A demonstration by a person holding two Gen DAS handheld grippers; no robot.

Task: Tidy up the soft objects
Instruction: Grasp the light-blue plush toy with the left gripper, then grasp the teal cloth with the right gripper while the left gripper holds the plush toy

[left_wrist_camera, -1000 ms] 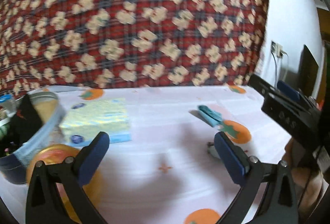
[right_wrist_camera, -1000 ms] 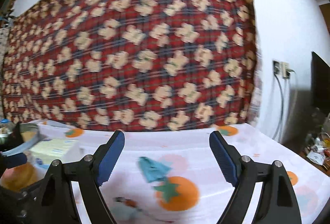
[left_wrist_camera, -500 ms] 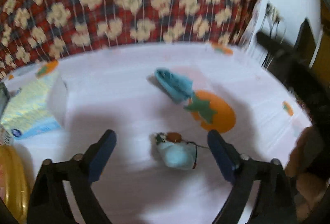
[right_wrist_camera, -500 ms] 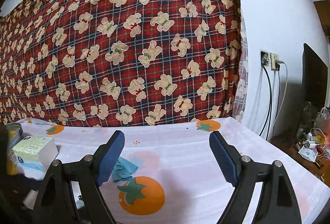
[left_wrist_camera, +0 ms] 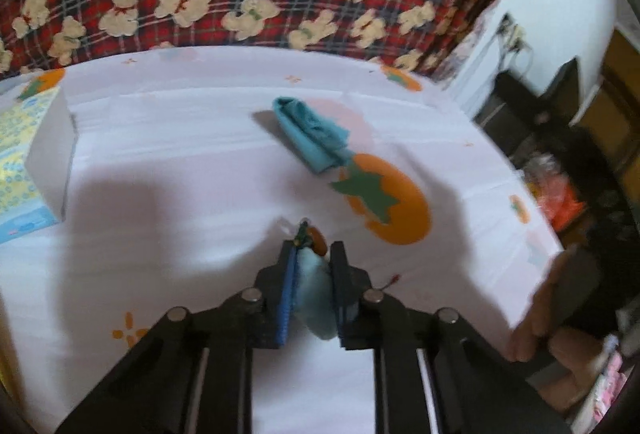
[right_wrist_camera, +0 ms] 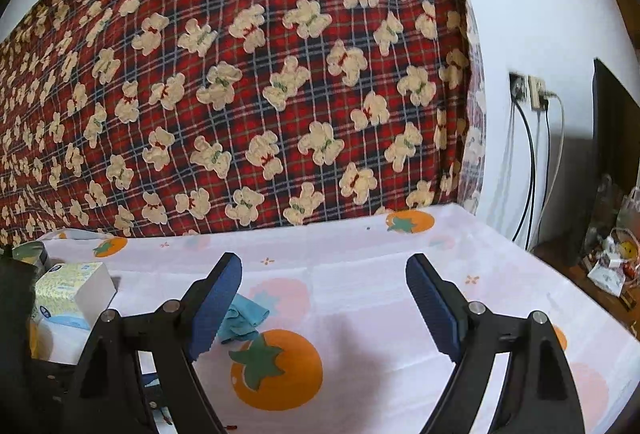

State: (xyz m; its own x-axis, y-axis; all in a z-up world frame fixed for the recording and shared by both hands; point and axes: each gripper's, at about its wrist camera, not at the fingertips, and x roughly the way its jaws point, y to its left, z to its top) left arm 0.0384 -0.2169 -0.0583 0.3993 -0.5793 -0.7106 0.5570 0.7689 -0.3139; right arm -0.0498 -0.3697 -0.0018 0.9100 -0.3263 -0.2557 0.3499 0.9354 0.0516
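Left tool (left_wrist_camera: pixel 312 258) clamped on pale-blue pouch (left_wrist_camera: pixel 316 290), probably a plush; right tool (right_wrist_camera: pixel 324 298) wide, empty. Lift straight, avoid snagging cord.

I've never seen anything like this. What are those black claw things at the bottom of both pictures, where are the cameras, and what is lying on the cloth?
No robot here: a person holds a hand-held two-finger gripper in each hand, each with a wide-angle camera looking along its fingers. One picture is from the left gripper, shut on a small pale blue soft toy. The other is from the right gripper, open and empty. On the fruit-print tablecloth lie a folded teal cloth and a tissue box. A bear-patterned red blanket hangs behind.
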